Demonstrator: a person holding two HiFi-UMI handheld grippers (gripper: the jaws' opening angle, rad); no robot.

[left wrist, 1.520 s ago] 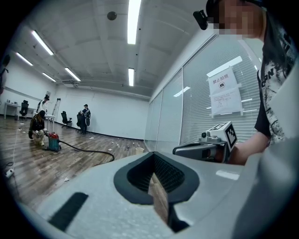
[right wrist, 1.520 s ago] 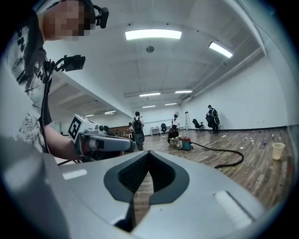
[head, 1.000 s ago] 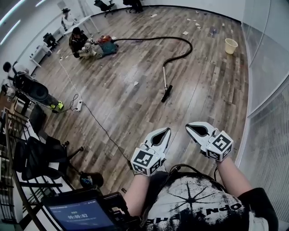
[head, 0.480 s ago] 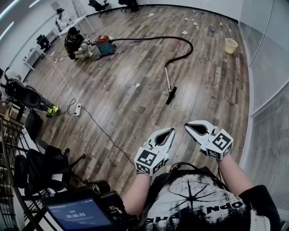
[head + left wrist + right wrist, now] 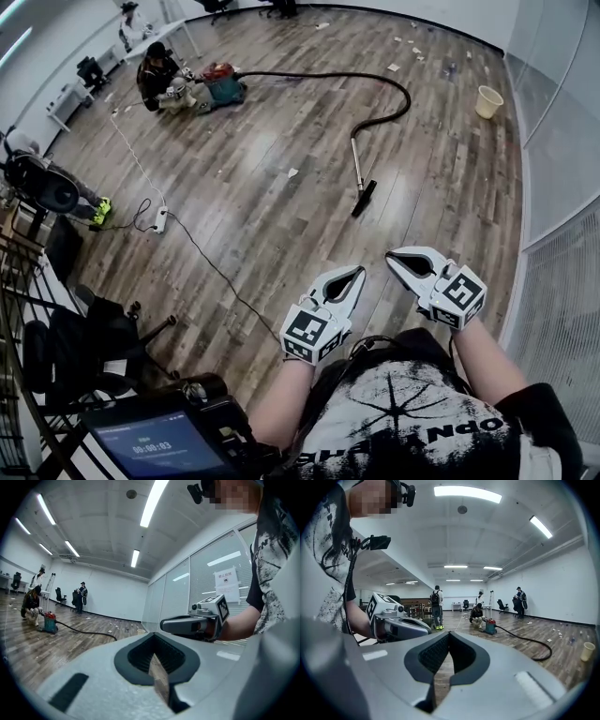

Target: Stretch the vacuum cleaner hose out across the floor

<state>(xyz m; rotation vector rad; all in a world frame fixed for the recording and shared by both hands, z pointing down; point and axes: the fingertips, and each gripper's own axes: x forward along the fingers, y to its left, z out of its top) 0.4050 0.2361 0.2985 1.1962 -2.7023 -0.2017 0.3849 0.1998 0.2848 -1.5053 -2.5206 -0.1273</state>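
The red-and-teal vacuum cleaner point(image 5: 217, 84) stands far off on the wood floor. Its black hose point(image 5: 394, 80) runs right from it, loops back and joins the metal wand point(image 5: 356, 161), which ends in the floor nozzle point(image 5: 364, 197). My left gripper point(image 5: 352, 273) and right gripper point(image 5: 393, 256) are held side by side in the air in front of me, well short of the nozzle. Both are shut with nothing between the jaws. The left gripper view shows the vacuum cleaner point(image 5: 48, 622) and hose point(image 5: 89, 632). The right gripper view also shows the vacuum cleaner point(image 5: 490, 626) and hose point(image 5: 529, 641).
A person point(image 5: 155, 75) crouches beside the vacuum, and others stand at the far wall. A power strip point(image 5: 161, 218) with a long cable lies at left, near chairs and gear. A yellow bucket point(image 5: 487, 100) stands by the glass wall point(image 5: 562, 141) on the right. Paper scraps dot the floor.
The room has slid slightly in the head view as I move across the floor; the nozzle sits a little further right. Both grippers stay shut, side by side.
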